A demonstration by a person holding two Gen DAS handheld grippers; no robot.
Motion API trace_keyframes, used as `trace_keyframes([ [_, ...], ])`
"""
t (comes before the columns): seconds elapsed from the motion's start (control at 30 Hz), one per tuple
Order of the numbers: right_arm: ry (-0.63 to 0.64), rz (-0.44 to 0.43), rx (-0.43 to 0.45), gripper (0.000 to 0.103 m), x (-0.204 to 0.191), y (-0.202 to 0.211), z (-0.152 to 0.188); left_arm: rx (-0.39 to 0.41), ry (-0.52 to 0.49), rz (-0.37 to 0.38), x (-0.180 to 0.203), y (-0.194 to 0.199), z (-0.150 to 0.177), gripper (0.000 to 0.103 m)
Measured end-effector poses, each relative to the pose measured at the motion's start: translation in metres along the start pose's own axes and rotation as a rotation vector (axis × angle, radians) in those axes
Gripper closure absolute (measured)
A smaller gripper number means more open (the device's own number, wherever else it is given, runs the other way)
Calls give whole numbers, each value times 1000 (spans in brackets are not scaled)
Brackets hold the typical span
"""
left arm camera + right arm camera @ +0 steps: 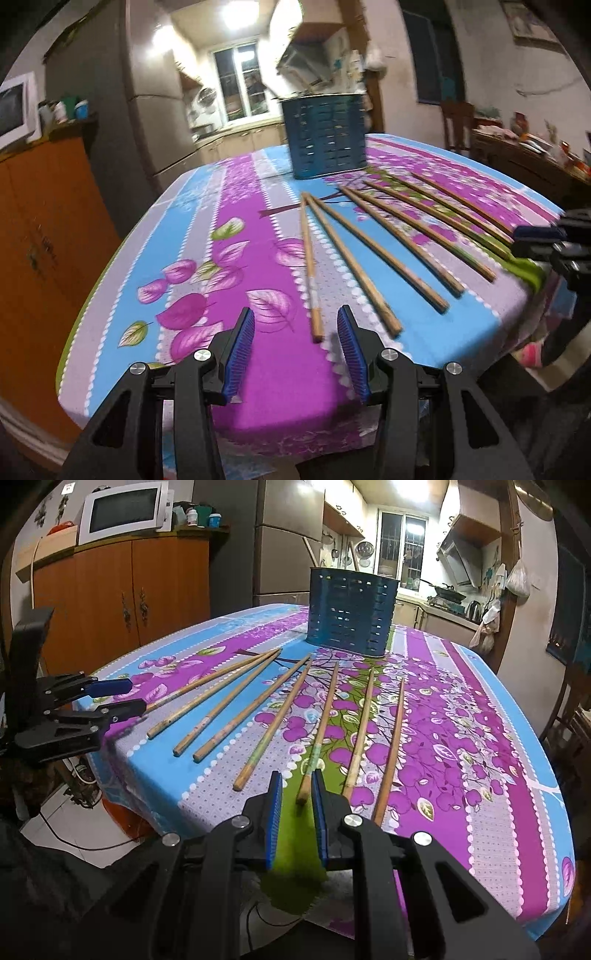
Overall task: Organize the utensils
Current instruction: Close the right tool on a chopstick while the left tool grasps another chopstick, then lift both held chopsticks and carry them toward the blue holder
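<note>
Right wrist view: our right tongs [295, 788] hang open over the near edge of the counter [480, 760], which is covered by a cloth printed with purple flowers and blue stripes. The butt end of one wooden chopstick [320, 727] lies between the two blue pads, which are not yet closed on it. Seven chopsticks [273, 720] lie fanned across the cloth, their thin tips pointing toward a dark blue slotted utensil holder [351, 613] that stands upright at the far side of the counter, well apart from the thick ends nearest us. At the left of this view, our left tongs [135, 696] sit by the end of the leftmost chopstick [210, 677].

In the left wrist view, the left tongs [295, 325] are open wide, holding nothing. The end of that leftmost chopstick [309, 266] lies on the cloth between the pads, not touched by them. The holder [327, 136] stands beyond the chopstick tips.

We judge the task to be at its very start. No chopstick on the counter is gripped or lifted. We cannot see inside the holder, so we cannot tell whether it contains anything. All seven chopsticks remain to be picked up and stood in the holder.
</note>
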State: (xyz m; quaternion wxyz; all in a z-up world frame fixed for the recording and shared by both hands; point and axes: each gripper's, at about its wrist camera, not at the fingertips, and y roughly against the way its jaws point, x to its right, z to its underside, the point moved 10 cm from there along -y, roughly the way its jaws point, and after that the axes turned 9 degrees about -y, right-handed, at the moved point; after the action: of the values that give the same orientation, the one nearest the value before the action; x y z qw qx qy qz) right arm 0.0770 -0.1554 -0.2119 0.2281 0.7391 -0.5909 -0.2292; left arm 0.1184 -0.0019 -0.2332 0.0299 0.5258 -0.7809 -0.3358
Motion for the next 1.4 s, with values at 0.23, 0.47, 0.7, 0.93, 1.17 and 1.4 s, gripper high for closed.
trace_keyframes([
  [0.23, 9, 6, -3, 88, -2, -1, 7, 32, -43, 1, 13, -3, 3, 60],
  [0.47, 1, 44, -8, 88, 1, -10, 9, 67, -35, 6, 16, -1, 4, 68],
  [0.7, -31, 59, 5, 88, 2, -11, 7, 96, -7, 18, 12, -5, 4, 71],
  [0.93, -99, 66, 13, 92, 4, -12, 7, 123, 10, 62, 17, -4, 5, 89],
  [1.17, -131, 86, 21, 98, 1, -13, 7, 125, 42, 69, 6, -7, 6, 94],
  [1.4, -164, 105, 32, 98, 4, -12, 6, 133, 131, 49, -4, -5, 7, 96],
])
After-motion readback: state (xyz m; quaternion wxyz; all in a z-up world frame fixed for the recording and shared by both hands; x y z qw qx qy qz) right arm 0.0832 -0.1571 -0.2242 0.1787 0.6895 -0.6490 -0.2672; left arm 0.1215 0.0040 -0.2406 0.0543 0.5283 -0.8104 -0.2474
